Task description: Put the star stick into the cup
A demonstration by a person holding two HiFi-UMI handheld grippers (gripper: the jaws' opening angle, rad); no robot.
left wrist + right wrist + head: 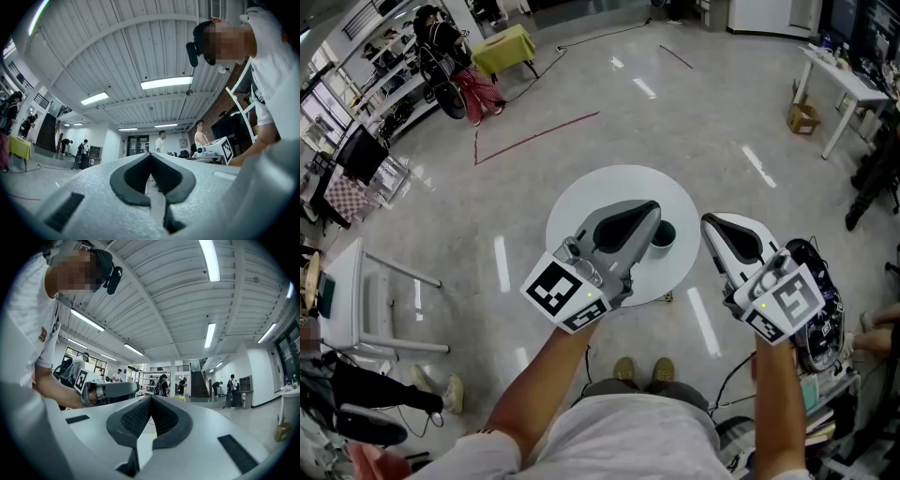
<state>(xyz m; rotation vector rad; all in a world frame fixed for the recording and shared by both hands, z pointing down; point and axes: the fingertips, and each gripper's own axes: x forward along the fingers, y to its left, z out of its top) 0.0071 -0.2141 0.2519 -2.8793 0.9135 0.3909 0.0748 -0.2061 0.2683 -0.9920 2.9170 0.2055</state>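
Head view: cup stands on the round surface, edged by the left gripper

The dark cup (665, 234) stands upright, mouth up, on the right part of the white round surface (609, 192). The star stick cannot be made out in any view. The left gripper (650, 212) hangs over the surface and its tip covers the cup's left rim. Its fingers (136, 176) are pressed together with nothing between them. The right gripper (711, 225) hovers just off the surface's right edge, over the floor (712, 112). Its fingers (136, 420) are also together and empty. The person's shoes (642, 372) are below the surface. Farther off are a red tape line (534, 136), a yellow-green table (508, 47) and a cardboard box (804, 117).
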